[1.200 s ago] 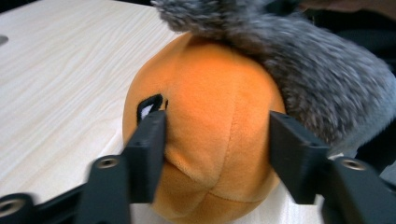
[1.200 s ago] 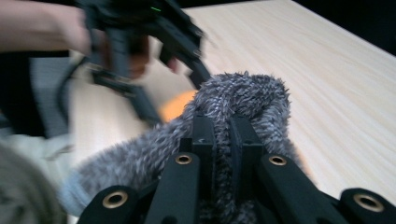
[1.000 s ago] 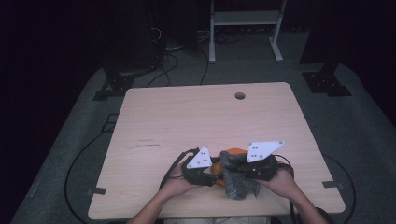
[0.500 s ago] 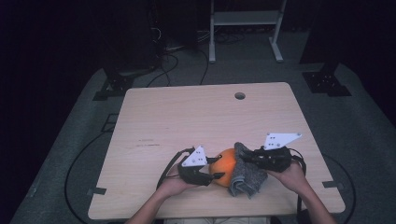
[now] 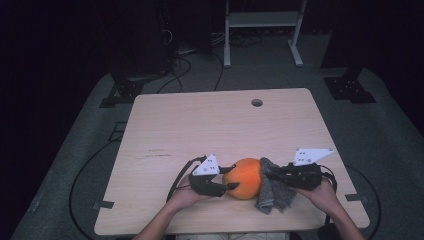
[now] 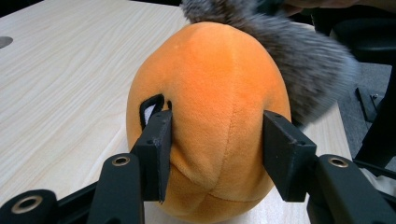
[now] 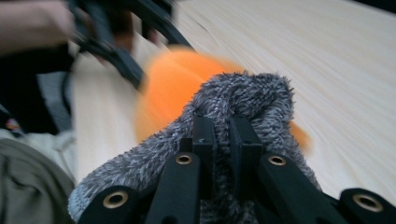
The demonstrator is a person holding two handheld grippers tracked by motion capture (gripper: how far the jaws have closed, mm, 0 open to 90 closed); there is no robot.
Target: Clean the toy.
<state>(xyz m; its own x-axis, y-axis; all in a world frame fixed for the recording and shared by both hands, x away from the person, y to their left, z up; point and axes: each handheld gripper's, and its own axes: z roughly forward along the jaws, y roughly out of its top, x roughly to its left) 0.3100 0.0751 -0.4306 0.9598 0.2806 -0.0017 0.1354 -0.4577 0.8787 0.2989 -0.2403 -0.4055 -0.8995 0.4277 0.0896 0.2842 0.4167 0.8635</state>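
Note:
An orange plush ball (image 5: 244, 177) sits near the front edge of the wooden table (image 5: 210, 125). My left gripper (image 5: 230, 178) clamps it from the left. In the left gripper view both pads (image 6: 156, 142) press into the orange plush ball (image 6: 215, 93), denting its sides beside a small black-edged patch. A grey fuzzy cloth (image 5: 273, 192) hangs against the ball's right side, with my right gripper (image 5: 269, 175) shut on it. In the right gripper view the right gripper (image 7: 222, 135) pinches a fold of the grey fuzzy cloth (image 7: 243, 93), and the blurred orange ball (image 7: 173, 88) lies behind it.
A round cable hole (image 5: 257, 102) lies at the table's far side. The front edge runs just under both hands. Black cables (image 5: 95, 165) loop over the grey floor at left, and a white stand (image 5: 262, 30) rises behind the table.
My right gripper has moved to the right with the grey cloth, drawing it off the top of the orange ball. The left gripper has stayed clamped on the ball.

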